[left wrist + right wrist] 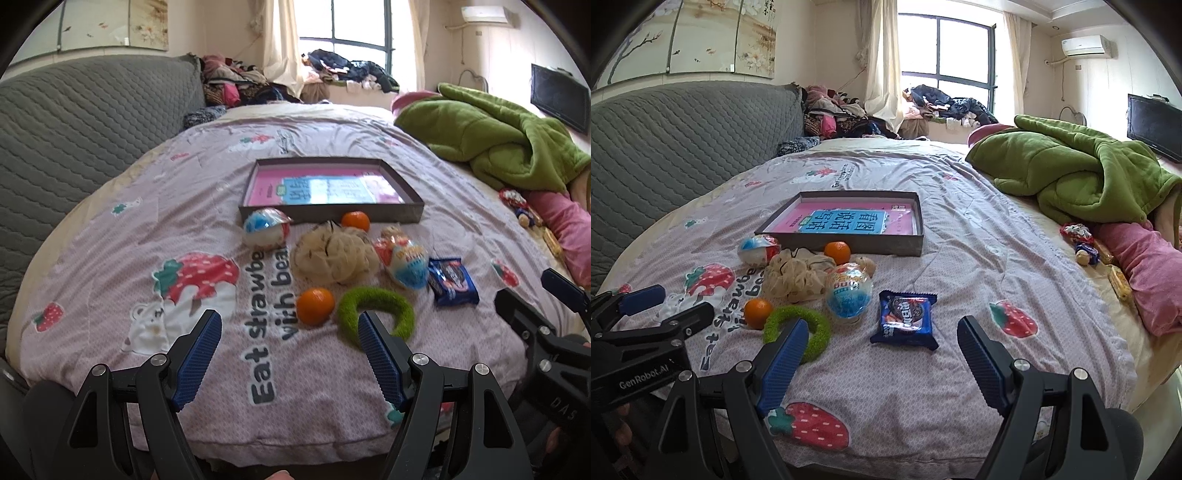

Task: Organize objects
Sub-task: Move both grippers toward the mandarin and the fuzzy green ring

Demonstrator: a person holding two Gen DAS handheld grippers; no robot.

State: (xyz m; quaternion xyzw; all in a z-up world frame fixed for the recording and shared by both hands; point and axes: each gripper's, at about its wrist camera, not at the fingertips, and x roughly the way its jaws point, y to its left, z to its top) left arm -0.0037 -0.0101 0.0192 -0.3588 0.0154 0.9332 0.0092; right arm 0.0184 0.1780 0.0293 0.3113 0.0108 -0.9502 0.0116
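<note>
Left wrist view first: closest in, the left gripper hangs over the near edge of the bedspread, blue-padded jaws spread wide with nothing between them. Just beyond its right finger lies the green fuzzy ring, and beside that ring, to the left, the near orange. Further back sits the cream mesh pouf, flanked by the left toy egg and the right toy egg, with the blue cookie pack right of that egg. The far orange sits just in front of the shallow grey box, which holds a pink booklet. The other claw pokes in at the right edge.

Over to the right wrist view: the right gripper is also gaping, empty, above the spread. Its left finger overlaps the ring; the cookie pack lies between the fingers, further back, flat on the cover. The box sits well behind, and a green blanket is heaped far right.
</note>
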